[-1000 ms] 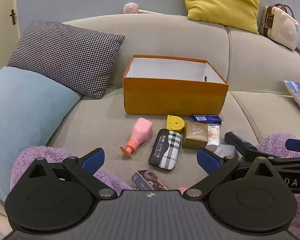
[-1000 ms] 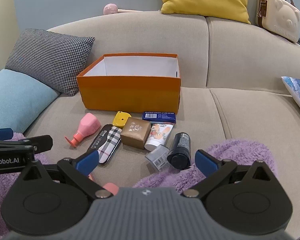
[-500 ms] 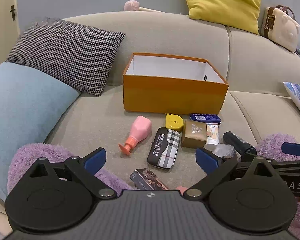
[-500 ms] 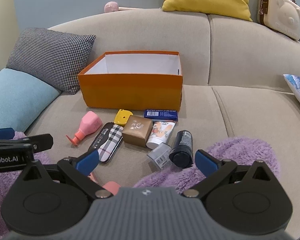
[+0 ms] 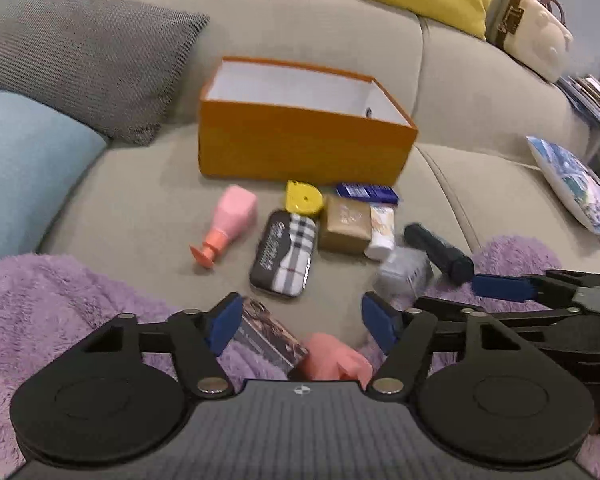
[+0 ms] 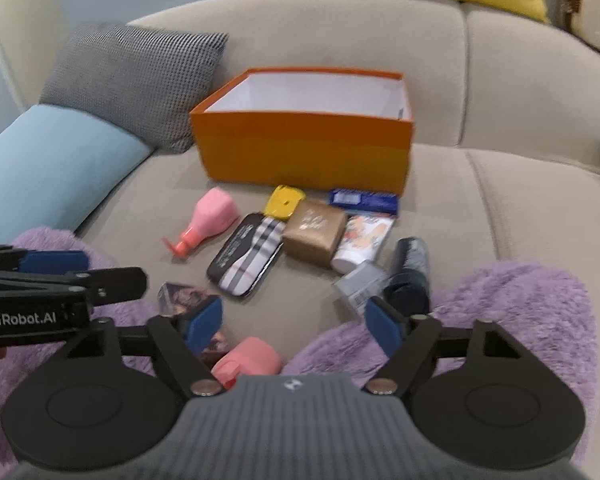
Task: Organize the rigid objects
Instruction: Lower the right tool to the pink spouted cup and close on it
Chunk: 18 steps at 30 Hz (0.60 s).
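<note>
While rigid cardboard box [image 5: 300, 148] sits, fuzzy blanket [image 5: 60, 300] sprawls.

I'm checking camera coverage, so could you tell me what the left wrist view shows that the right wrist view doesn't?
Only the left wrist view shows the patterned cushion and the stacked books at the right. Only the right wrist view shows the "GenRobot.AI" lettering on the other tool. Both show the orange box, the plaid case, the pink bottle and open tongs, left and right.

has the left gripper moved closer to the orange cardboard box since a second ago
Yes. The left gripper has advanced toward the orange cardboard box, which looks larger; jaws open.
</note>
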Motion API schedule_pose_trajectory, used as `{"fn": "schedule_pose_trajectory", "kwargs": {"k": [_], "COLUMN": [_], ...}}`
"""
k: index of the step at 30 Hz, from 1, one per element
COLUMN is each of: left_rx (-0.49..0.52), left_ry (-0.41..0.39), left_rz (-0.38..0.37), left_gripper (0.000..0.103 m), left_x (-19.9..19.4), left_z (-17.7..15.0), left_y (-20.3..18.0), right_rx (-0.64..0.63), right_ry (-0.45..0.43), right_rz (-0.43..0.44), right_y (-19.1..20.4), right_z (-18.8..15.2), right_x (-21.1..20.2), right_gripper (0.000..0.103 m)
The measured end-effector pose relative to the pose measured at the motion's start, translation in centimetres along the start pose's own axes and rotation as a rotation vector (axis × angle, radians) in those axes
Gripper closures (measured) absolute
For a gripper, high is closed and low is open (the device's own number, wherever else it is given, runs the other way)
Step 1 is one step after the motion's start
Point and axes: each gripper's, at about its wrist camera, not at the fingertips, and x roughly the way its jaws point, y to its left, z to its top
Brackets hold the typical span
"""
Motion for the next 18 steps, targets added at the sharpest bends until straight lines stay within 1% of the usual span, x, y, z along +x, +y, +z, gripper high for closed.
{"fn": "schedule_pose_trajectory", "kwargs": {"k": [1, 2, 3, 5, 6, 10, 12, 14, 16, 17, 18], "left_rx": [0.001, 0.003, 0.003, -0.006, -0.008, 0.01, 0.021, 0.02, 0.015, 0.011, 0.006], "left_ry": [0.02, 0.042, 0.065, 0.102, 0.129, 0.189, 0.212, 0.238, 0.26, 0.265, 0.268], "left_rz": [-0.014, -0.027, -0.04, -0.061, -0.068, -0.075, -0.083, -0.089, -0.091, -0.091, -0.093], "left_gripper": [0.033, 0.039, 0.041, 0.049, 0.05, 0.059, 0.06, 0.061, 0.061, 0.061, 0.061], "left_x": [0.2, 0.4, 0.7, 1.2, 1.6, 2.4, 2.7, 3.1, 3.3, 3.4, 3.5], "left_z": [0.0, 0.0, 0.0, -0.3, -0.4, -1.1, -1.6, -2.0, -2.1, -2.2, -2.2], "left_y": [0.4, 0.7, 1.1, 1.9, 2.3, 2.8, 2.8, 3.0, 3.3, 3.4, 3.5], "right_rx": [-0.009, -0.018, -0.026, -0.046, -0.056, -0.085, -0.096, -0.11, -0.129, -0.137, -0.146], "right_ry": [0.018, 0.037, 0.06, 0.103, 0.124, 0.213, 0.251, 0.275, 0.293, 0.302, 0.315], "right_rz": [0.01, 0.02, 0.032, 0.052, 0.058, 0.088, 0.099, 0.106, 0.109, 0.111, 0.109], "right_y": [0.2, 0.4, 0.5, 0.8, 0.9, 1.4, 1.8, 2.0, 2.4, 2.5, 2.7], "right_z": [0.0, 0.0, 0.1, 0.1, 0.1, -0.3, -0.6, -0.9, -1.1, -1.3, -1.3], "right_x": [0.2, 0.6, 1.1, 1.7, 2.1, 3.8, 4.6, 5.2, 5.7, 5.9, 6.2], "right_gripper": [0.038, 0.04, 0.045, 0.049, 0.051, 0.051, 0.051, 0.048, 0.04, 0.039, 0.035]}}
